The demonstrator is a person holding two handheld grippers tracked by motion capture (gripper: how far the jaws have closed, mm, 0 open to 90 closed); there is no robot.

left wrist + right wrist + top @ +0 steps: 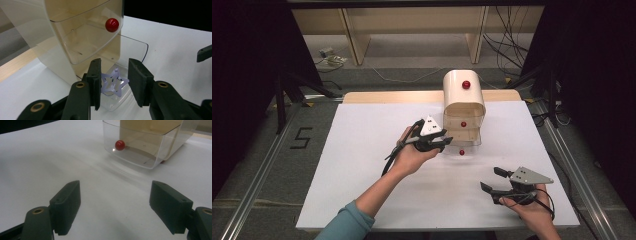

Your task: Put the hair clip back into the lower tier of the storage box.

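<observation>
While left gripper (113,83) fingers clamp lilac star clip (113,84) over open drawer (140,48), right gripper (115,207) fingers gape, empty.

A single readable sign: the numeral 5 (301,137), marked in dark strokes on the grey floor (267,165), at about 9 o'clock from the white table (362,150) in the high view. No other text, label or brand can be read in the high view or in either gripper view.
</observation>
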